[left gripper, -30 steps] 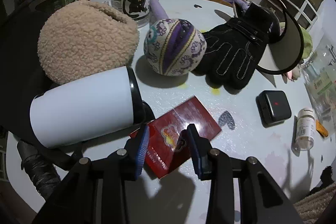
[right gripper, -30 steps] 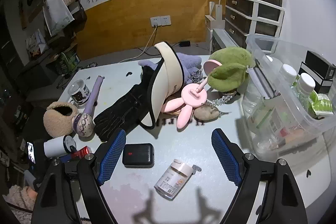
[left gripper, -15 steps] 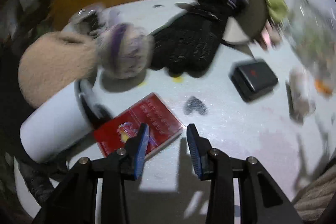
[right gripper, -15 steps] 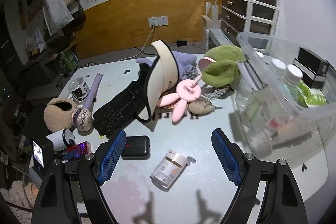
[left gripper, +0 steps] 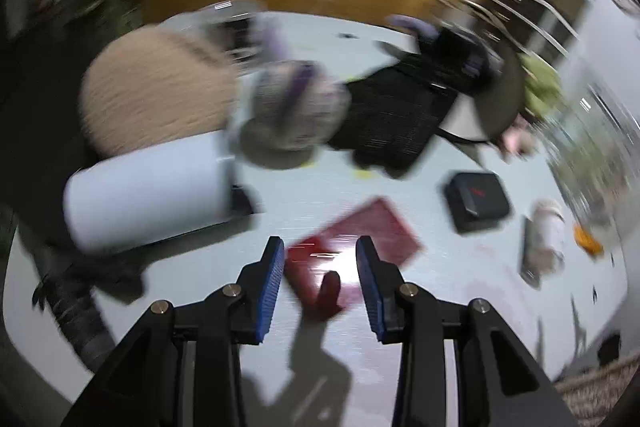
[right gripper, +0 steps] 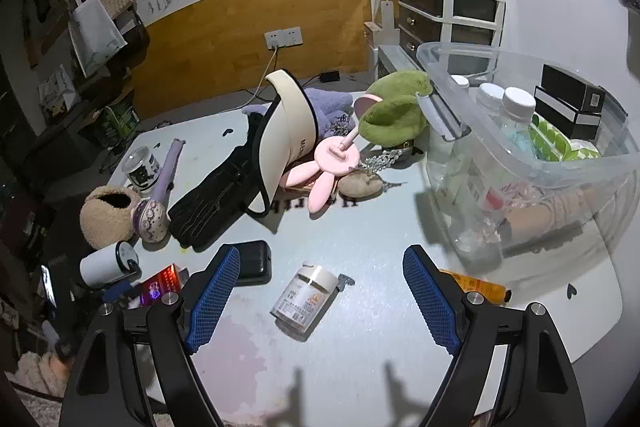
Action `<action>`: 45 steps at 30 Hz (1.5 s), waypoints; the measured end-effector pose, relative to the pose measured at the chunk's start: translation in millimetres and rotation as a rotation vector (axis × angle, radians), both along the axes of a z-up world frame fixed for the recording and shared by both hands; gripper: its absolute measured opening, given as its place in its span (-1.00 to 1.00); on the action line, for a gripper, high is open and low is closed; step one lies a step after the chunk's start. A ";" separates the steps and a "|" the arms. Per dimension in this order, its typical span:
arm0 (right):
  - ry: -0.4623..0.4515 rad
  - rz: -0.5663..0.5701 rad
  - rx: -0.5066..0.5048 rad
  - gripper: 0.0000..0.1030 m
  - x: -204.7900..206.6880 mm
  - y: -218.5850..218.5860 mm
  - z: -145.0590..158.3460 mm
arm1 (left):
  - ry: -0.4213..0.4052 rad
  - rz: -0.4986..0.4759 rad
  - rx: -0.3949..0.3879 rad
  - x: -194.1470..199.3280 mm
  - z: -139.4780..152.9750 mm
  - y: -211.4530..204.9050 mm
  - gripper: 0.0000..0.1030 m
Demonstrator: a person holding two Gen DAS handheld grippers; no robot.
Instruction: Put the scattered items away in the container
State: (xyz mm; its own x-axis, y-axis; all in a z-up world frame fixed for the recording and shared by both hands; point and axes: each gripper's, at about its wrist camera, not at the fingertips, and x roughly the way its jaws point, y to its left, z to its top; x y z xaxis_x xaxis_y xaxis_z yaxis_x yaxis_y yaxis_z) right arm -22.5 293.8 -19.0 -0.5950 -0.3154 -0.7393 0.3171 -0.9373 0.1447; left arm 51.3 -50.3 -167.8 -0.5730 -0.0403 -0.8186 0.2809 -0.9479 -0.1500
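The left gripper [left gripper: 320,267] hangs over the near edge of the pale table [left gripper: 360,199], its blue pads set narrow with a gap between them. A red packet [left gripper: 376,227] lies flat on the table under and just beyond the tips; the left-wrist view is badly smeared, so whether the pads touch it cannot be told — nothing is seen pinched between them. To the packet's left a white tumbler [left gripper: 144,191] lies on its side, with a tan fluffy pouch [left gripper: 156,95] behind it and a patterned purple ball [left gripper: 298,107] next to that. A black glove [left gripper: 396,115] sprawls past the ball, and a small black case [left gripper: 478,195] sits to the packet's right.

The right gripper [right gripper: 320,295] is spread wide and holds nothing. A white pill bottle [right gripper: 306,301] lies on its side on the table between the two fingers, apart from both. The black case [right gripper: 250,263] shows just behind the left finger, and an orange tube [right gripper: 476,285] lies behind the right finger, just beside the clear plastic bin [right gripper: 560,163]. The bin stands at the table's right end — bottles, a black box and other bits already inside. Mid-table are heaped a cream visor [right gripper: 284,131], a pink rabbit-eared toy [right gripper: 328,167], a green plush [right gripper: 396,111] and a stone [right gripper: 360,183].
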 end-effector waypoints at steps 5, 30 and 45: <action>-0.015 0.012 -0.005 0.64 4.0 0.9 -3.8 | -0.054 -0.012 0.019 -10.3 -15.1 -8.0 -0.28; -0.257 -0.019 0.060 0.64 15.2 48.5 -90.3 | -0.089 -0.697 -0.005 -47.2 -22.8 188.8 -0.28; -0.264 -0.011 0.240 0.64 -9.2 39.3 -150.6 | -0.111 -0.739 -0.007 -26.0 -6.9 181.5 -0.25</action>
State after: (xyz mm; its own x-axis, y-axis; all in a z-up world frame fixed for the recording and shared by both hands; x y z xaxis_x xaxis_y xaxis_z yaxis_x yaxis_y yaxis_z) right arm -31.7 333.0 -169.6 -0.3754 -0.1093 -0.9204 0.2882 -0.9576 -0.0039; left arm 25.3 131.2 -174.7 -0.3666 0.3181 -0.8743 -0.4170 -0.8962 -0.1512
